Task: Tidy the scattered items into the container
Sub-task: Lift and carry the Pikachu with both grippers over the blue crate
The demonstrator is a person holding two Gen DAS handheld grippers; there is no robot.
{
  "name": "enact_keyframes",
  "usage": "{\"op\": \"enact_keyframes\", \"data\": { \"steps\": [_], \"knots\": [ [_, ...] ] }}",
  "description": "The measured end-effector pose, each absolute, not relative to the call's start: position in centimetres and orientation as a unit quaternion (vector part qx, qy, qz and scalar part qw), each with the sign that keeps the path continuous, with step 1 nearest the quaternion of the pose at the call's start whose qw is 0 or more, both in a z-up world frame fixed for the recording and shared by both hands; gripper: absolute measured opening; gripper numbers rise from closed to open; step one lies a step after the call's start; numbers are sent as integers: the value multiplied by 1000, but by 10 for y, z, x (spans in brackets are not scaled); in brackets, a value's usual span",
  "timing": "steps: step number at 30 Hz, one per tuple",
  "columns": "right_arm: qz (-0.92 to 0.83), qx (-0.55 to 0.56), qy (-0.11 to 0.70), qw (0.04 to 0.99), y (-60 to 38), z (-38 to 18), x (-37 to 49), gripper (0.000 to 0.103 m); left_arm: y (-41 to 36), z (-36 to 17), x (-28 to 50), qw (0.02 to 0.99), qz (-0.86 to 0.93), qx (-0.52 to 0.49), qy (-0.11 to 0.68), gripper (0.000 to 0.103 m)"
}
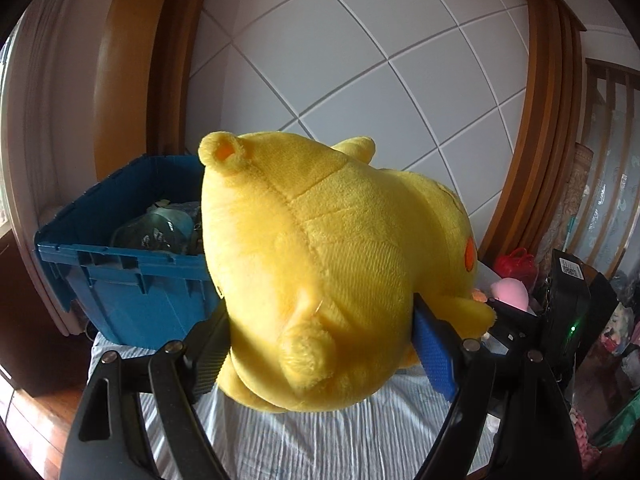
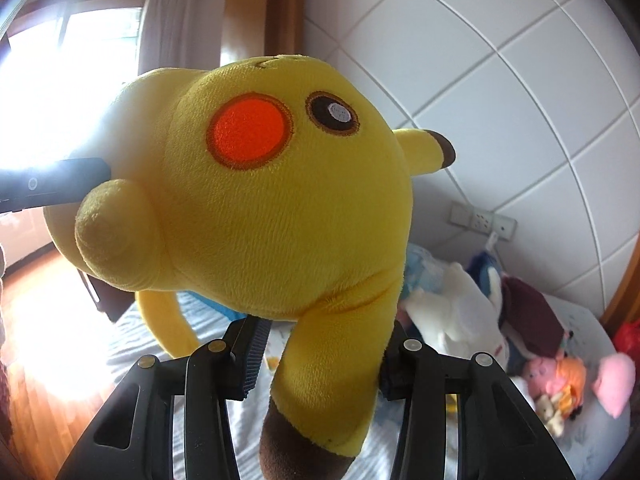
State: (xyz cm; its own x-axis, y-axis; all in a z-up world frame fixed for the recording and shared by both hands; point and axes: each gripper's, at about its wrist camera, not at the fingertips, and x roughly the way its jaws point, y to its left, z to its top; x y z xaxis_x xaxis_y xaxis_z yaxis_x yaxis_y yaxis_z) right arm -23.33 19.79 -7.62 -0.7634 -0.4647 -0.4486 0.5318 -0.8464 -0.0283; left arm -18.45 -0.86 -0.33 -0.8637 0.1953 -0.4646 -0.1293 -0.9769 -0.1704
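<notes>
A big yellow plush toy [image 1: 320, 248] with orange cheeks hangs in the air above the bed, held from two sides. My left gripper [image 1: 320, 346] is shut on its rear body, near the small tail nub. My right gripper [image 2: 320, 360] is shut on a long, brown-tipped ear of the plush toy [image 2: 280, 200], whose face fills this view. A blue plastic bin [image 1: 120, 280] stands behind the toy at the left, with greenish soft items inside. The toy hides the bin's right part. A black finger of the left gripper [image 2: 52, 184] presses into the toy from the left.
A bed with a pale striped sheet [image 1: 320, 440] lies below. Several other plush toys [image 2: 480, 304], a pink one [image 2: 616, 380] and a small doll [image 2: 560, 380] lie at its right end. A red bag [image 1: 516, 264] sits by the white tiled wall. Wooden floor [image 2: 40, 340] lies to the left.
</notes>
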Motion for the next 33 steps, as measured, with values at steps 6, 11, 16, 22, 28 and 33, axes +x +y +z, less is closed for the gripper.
{"op": "enact_keyframes", "data": {
  "steps": [6, 11, 16, 22, 28, 33],
  "knots": [
    [-935, 199, 84, 280, 141, -62, -235, 44, -70, 7, -176, 78, 967, -231, -68, 83],
    [-939, 197, 76, 272, 88, -58, -239, 44, -123, 12, -187, 91, 967, -233, -55, 83],
    [-944, 195, 61, 258, 46, -52, -248, 44, -175, 22, -210, 109, 965, -232, -45, 83],
    [-947, 190, 66, 251, -1, -35, -269, 44, -220, 40, -244, 111, 967, -223, -47, 83],
    [-947, 179, 74, 258, -40, -10, -310, 44, -249, 65, -307, 103, 970, -214, -47, 83],
    [-944, 176, 87, 265, -69, 8, -371, 44, -283, 78, -373, 101, 969, -217, -57, 84]
  ]
}}
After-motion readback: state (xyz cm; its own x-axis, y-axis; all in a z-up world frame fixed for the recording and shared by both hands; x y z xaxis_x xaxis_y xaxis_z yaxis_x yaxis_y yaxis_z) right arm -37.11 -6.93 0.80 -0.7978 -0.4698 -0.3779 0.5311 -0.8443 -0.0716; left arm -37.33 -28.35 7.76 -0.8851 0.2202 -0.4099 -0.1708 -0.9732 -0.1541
